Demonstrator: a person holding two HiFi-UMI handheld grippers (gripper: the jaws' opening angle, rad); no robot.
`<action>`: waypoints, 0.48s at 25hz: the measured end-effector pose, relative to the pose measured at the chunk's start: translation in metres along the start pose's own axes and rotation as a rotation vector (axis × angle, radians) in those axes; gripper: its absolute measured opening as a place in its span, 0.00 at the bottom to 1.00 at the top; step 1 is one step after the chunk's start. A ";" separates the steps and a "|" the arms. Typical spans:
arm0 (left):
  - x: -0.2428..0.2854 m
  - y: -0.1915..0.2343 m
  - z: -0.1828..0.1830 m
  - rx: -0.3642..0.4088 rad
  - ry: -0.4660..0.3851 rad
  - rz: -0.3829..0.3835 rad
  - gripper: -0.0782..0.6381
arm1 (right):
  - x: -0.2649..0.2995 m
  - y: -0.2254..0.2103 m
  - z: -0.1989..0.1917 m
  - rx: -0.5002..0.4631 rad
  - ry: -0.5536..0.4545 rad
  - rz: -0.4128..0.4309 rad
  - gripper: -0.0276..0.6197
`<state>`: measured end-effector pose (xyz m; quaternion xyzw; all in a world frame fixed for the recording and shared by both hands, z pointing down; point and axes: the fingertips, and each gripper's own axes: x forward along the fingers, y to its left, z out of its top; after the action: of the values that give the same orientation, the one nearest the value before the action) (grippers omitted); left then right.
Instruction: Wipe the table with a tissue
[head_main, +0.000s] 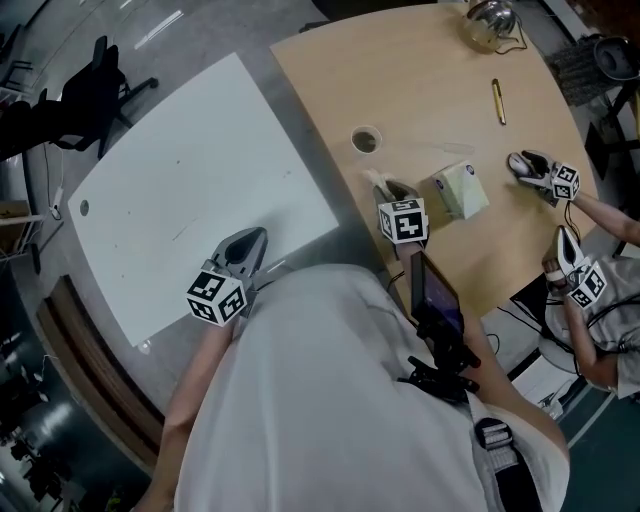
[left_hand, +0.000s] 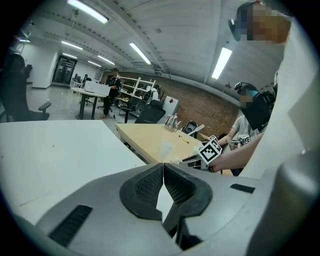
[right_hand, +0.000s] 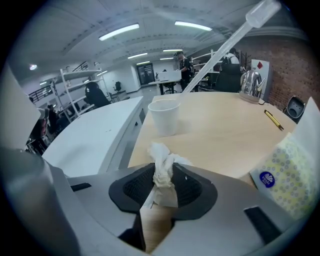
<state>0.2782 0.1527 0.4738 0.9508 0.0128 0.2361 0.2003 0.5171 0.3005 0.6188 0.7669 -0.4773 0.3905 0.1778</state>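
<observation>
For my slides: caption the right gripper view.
Right gripper pinching a crumpled tissue at the wooden table, paper cup ahead.

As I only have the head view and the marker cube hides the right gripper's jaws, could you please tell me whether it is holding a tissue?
Observer: Yes. In the right gripper view, the right gripper has its pads pressed on a crumpled white tissue, which sticks out past the tips.
Operator: Thank you. And the left one?
Observer: The left gripper is shut with nothing between its pads. It is over the white table.
Operator: What sits beside the right gripper?
Observer: The tissue pack is at the right edge of the right gripper view, apart from the jaws. A round blue mark on its side faces the gripper.
</observation>
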 end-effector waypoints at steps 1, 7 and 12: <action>0.000 0.000 -0.001 -0.002 0.001 0.002 0.12 | 0.001 0.001 -0.001 0.008 0.003 0.013 0.22; 0.000 -0.003 -0.002 -0.007 -0.003 0.012 0.12 | -0.006 -0.003 0.002 0.070 -0.042 0.073 0.20; -0.008 -0.001 -0.007 -0.016 0.002 0.032 0.12 | -0.025 0.029 0.021 0.049 -0.126 0.155 0.20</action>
<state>0.2680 0.1550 0.4755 0.9490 -0.0040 0.2405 0.2040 0.4950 0.2879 0.5837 0.7549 -0.5357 0.3655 0.0977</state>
